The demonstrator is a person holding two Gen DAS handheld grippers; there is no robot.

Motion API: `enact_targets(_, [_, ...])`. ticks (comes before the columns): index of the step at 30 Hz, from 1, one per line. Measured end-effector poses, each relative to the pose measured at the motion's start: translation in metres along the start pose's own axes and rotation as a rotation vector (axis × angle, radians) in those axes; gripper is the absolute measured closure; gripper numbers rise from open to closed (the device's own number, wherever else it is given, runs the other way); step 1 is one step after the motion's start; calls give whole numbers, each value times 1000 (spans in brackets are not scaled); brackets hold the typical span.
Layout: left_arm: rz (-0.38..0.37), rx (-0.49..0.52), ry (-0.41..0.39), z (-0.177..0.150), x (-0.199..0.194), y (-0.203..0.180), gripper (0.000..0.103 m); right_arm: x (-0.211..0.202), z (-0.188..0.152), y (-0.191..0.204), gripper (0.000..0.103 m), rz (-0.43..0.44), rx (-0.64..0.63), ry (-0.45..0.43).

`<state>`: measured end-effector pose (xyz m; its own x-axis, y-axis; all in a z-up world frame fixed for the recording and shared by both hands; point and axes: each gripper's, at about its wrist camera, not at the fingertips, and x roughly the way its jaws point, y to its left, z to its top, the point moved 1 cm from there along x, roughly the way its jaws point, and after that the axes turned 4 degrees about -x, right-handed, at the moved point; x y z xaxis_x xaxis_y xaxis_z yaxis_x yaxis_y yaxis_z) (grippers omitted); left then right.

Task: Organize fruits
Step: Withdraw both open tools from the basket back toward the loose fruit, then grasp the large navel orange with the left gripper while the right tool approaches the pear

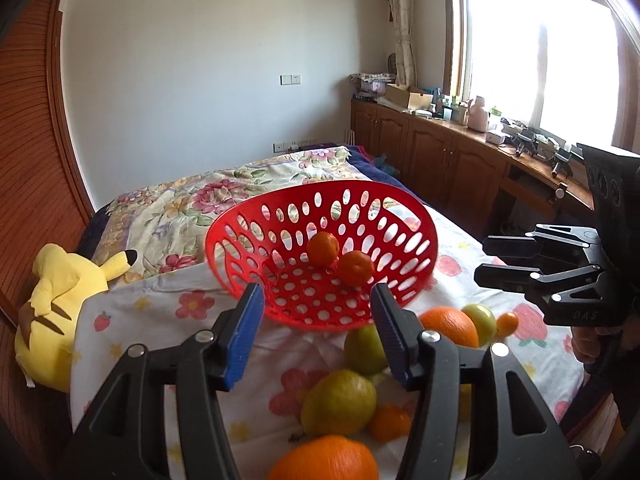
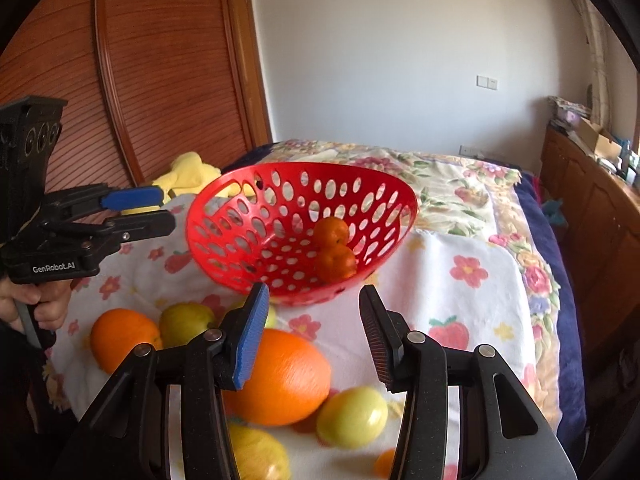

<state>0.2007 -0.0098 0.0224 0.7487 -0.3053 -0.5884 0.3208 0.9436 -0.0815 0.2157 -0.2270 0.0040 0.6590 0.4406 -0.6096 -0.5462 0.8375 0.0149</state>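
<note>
A red perforated basket [image 1: 256, 236] [image 2: 216, 216] sits tilted on the bed and holds two small tangerines [image 1: 340, 258] [image 2: 334, 248]. Loose fruit lies on the white floral cloth in front of it: large oranges [image 1: 450, 324] [image 2: 280, 376], green-yellow apples [image 1: 338, 402] [image 2: 352, 416] and small tangerines [image 1: 390, 422]. My left gripper [image 1: 316, 312] is open and empty, just before the basket's near rim. It shows in the right wrist view [image 2: 160, 208]. My right gripper [image 2: 312, 312] is open and empty above the big orange. It shows in the left wrist view [image 1: 486, 258].
A yellow plush toy [image 1: 52, 312] [image 2: 188, 174] lies at the bed's left edge by the wooden wardrobe [image 2: 140, 68]. A floral quilt [image 1: 208, 196] covers the far bed. Wooden cabinets [image 1: 440, 152] with clutter run along the right under the window.
</note>
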Motion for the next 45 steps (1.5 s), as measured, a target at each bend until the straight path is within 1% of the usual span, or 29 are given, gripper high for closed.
enact_targets(5, [-2, -10, -11, -17, -20, 3, 46, -18, -19, 14, 52, -20, 21, -8])
enact_targets(12, [-3, -35, -9, -48, -43, 8, 44, -27, -51, 30, 48, -36, 60, 2])
enact_targets(14, [-1, -46, -2, -57, -48, 11, 43, -28, -61, 34, 41, -39, 79, 4])
enact_targets(18, [12, -54, 12, -72, -51, 16, 42, -25, -78, 40, 40, -34, 100, 22])
enact_targets(20, [14, -67, 18, -78, -52, 18, 42, -25, -84, 42, 38, -31, 104, 24])
enact_targets(23, [11, -79, 30, -87, -51, 19, 41, -23, -91, 46, 33, -22, 103, 34])
enact_targets(32, [13, -83, 58, -104, -46, 14, 41, -11, -104, 51, 25, -21, 99, 59])
enact_targets(40, [20, -87, 77, -110, -45, 13, 41, 7, -111, 54, 24, -37, 72, 103])
enact_targets(42, [21, -90, 80, -111, -46, 13, 41, 8, -112, 53, 24, -29, 82, 102])
enact_targets(45, [17, -91, 86, -113, -45, 12, 40, 8, -116, 53, 24, -40, 87, 96])
